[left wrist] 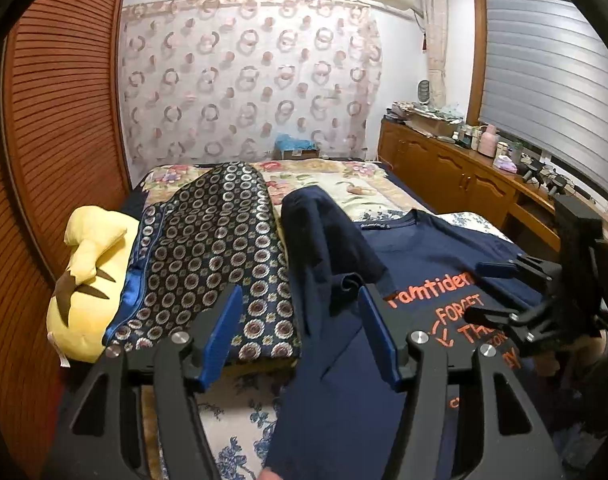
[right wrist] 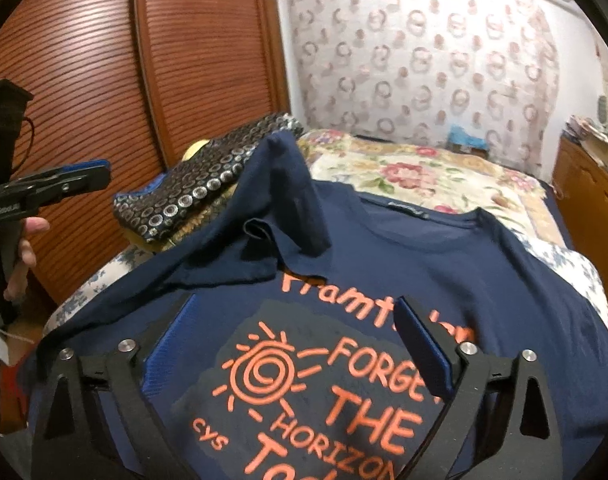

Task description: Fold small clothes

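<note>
A navy T-shirt (left wrist: pixel 424 256) (right wrist: pixel 484 272) with an orange "FORGET THE HORIZON" print lies front up on the bed. Its left sleeve (left wrist: pixel 320 232) (right wrist: pixel 280 184) is bunched and flipped inward over the chest. My left gripper (left wrist: pixel 300 320) hovers just in front of that sleeve, its blue pads apart and nothing pinched. In the right wrist view the left gripper (right wrist: pixel 100 174) sits off the shirt's left side, held by a hand (right wrist: pixel 24 248). My right gripper (right wrist: pixel 296 340) (left wrist: pixel 484 292) stands wide open over the printed chest, its fingers either side of the sun drawing.
A dark folded cloth with ring patterns (left wrist: pixel 216 240) (right wrist: pixel 200 188) and a yellow plush toy (left wrist: pixel 88 280) lie left of the shirt. Louvred wooden doors (left wrist: pixel 56 120) stand close on the left. A floral bedspread (left wrist: pixel 336 184) stretches beyond, and a cluttered wooden cabinet (left wrist: pixel 444 168) lines the right.
</note>
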{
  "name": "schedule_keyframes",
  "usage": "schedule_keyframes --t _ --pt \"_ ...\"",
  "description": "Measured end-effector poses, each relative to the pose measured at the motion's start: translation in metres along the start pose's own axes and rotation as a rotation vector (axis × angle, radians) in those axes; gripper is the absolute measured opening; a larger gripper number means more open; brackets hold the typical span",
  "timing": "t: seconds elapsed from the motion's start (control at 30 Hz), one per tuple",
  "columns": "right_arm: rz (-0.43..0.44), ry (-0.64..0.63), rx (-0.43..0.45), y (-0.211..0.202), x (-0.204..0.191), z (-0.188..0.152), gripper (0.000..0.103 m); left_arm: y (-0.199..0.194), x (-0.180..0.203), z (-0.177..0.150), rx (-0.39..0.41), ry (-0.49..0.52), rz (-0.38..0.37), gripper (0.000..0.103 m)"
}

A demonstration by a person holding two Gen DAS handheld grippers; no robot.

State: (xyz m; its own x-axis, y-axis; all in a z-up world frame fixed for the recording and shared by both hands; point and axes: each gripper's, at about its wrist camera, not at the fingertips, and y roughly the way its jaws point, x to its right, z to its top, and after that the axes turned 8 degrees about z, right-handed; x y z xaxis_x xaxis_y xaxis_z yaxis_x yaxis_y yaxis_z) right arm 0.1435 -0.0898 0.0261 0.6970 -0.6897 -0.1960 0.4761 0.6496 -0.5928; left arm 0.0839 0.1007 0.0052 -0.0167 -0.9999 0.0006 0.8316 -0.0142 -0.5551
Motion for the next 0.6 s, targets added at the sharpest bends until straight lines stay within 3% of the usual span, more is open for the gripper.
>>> schedule_keyframes --t 0.23,0.37,0.53,0.6 --pt "0.019 0.006 -0.092 0.050 0.022 0.017 0.075 0.005 -0.001 -0.014 -0.019 -0.012 -0.003 0.060" --pt "0.030 0.027 -0.155 0.084 0.042 0.026 0.051 0.009 0.000 -0.021 -0.032 -0.019 -0.014 0.060" --pt "0.040 0.057 -0.214 0.118 0.059 0.033 0.048 0.012 0.003 -0.027 -0.044 -0.021 -0.026 0.060" --pt "0.057 0.054 -0.224 0.124 0.061 0.035 0.042 0.013 0.004 -0.030 -0.048 -0.020 -0.031 0.060"
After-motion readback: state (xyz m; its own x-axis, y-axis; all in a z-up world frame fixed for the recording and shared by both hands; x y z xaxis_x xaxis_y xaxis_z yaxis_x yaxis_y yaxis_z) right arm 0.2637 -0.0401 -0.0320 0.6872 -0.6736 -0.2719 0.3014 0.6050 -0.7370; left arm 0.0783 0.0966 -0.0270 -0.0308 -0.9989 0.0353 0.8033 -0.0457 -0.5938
